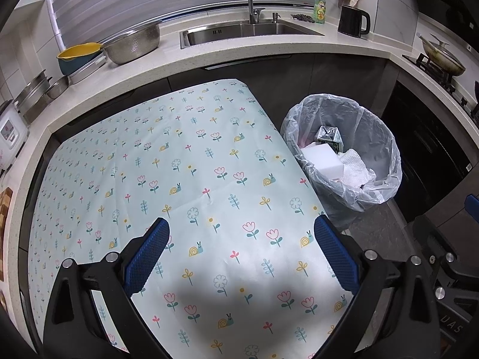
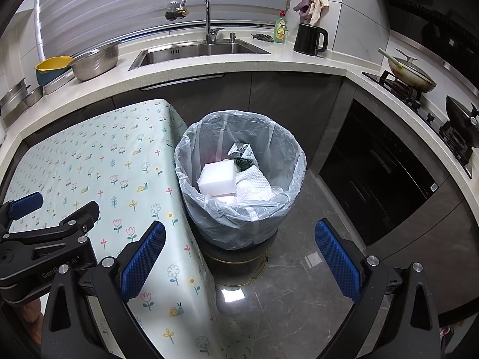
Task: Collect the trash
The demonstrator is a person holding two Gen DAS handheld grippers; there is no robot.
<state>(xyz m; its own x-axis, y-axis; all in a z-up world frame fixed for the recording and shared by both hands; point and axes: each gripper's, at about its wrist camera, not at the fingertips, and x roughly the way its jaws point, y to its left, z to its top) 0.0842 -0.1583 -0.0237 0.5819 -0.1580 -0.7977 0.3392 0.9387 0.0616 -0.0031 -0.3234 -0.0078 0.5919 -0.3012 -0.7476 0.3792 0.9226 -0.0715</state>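
A bin [image 1: 374, 191] lined with a clear plastic bag stands on the floor right of the table; it also shows in the right wrist view [image 2: 239, 209]. Inside lie a white foam block [image 2: 216, 176], a crumpled paper towel [image 2: 254, 187] and a dark carton [image 2: 243, 153]. My left gripper [image 1: 241, 239] is open and empty above the flowered tablecloth [image 1: 179, 164]. My right gripper [image 2: 239, 242] is open and empty, in front of the bin and above the floor. The left gripper also appears at the left of the right wrist view [image 2: 57, 206].
A kitchen counter [image 2: 239, 65] wraps around the back with a sink [image 2: 197, 49], steel colander [image 2: 95, 61], yellow bowl [image 2: 52, 65], dish soap [image 2: 280, 28] and black kettle [image 2: 310, 40]. A stove with a pan [image 2: 410, 73] is at right. The bin stands on a round stool [image 2: 239, 260].
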